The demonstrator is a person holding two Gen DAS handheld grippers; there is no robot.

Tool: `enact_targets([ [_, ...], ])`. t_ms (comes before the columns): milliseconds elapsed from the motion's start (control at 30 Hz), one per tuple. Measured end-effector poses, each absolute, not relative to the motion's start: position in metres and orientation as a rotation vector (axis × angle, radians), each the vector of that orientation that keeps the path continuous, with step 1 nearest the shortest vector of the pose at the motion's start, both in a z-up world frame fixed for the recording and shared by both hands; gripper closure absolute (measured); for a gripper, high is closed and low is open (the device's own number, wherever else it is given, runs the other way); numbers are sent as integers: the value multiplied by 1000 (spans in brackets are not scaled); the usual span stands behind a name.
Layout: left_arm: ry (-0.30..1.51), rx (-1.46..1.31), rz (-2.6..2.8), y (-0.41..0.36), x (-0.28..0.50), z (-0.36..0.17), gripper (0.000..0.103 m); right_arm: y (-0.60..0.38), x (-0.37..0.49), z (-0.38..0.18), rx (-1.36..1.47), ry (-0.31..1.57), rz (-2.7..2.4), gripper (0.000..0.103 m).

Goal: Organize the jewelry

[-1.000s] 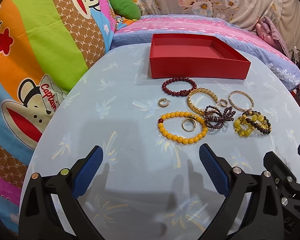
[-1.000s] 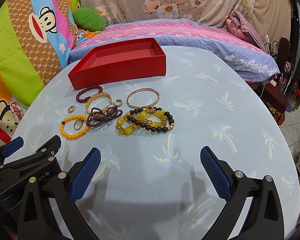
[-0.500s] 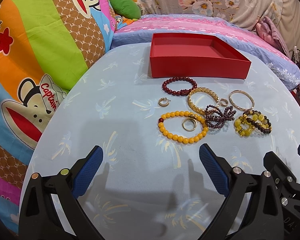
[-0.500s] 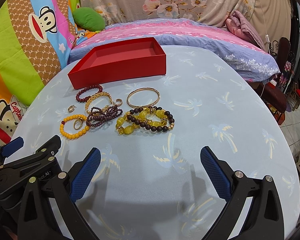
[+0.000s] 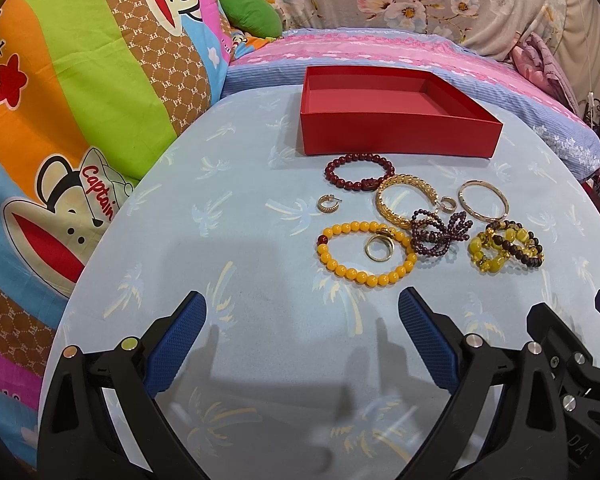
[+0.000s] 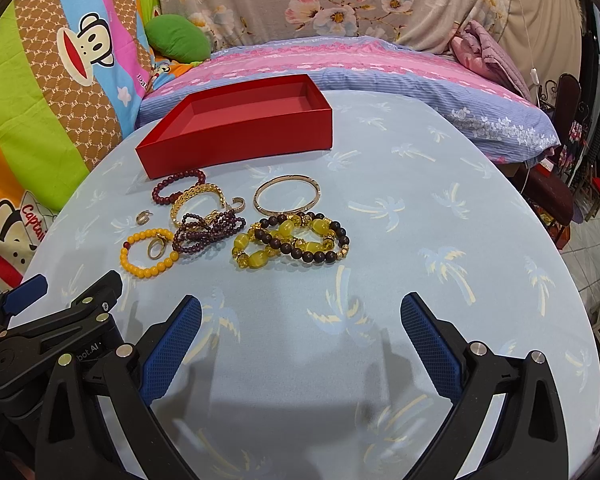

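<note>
Both grippers are mine, and both stand wide open with nothing between the blue pads; my left gripper hangs over the near edge of the blue table, and my right gripper hangs just beside it on the right. All the jewelry lies loose on the table, near side of the red box, none of it inside.

From the left view: a dark red bracelet lies just before the box; a gold cuff touches its right end; a small hoop lies apart to the left; a yellow bracelet rings a gold ring; a purple strand is bunched right of it; a thin bangle lies farther right.

Only the right view shows the olive and brown bracelets plainly as two interlaced loops, along with the table's right side and a chair beyond it; the left view alone shows the box floor squarely, and its bare interior. Each view catches a corner of the other gripper.
</note>
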State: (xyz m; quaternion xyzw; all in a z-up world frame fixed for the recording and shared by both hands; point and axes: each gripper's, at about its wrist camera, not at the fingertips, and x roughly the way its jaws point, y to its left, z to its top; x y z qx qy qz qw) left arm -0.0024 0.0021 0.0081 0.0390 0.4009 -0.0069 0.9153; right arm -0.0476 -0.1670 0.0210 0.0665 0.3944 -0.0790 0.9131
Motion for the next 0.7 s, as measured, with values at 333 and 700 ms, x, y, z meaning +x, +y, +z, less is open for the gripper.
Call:
enact_targets([
  [333,828,77,-18,2,-2,8,11,-167,-47,19,136,812,-161,7],
  [700,831,85,-26,1,1,7,10,-170,-41,8,134,817,-167,7],
])
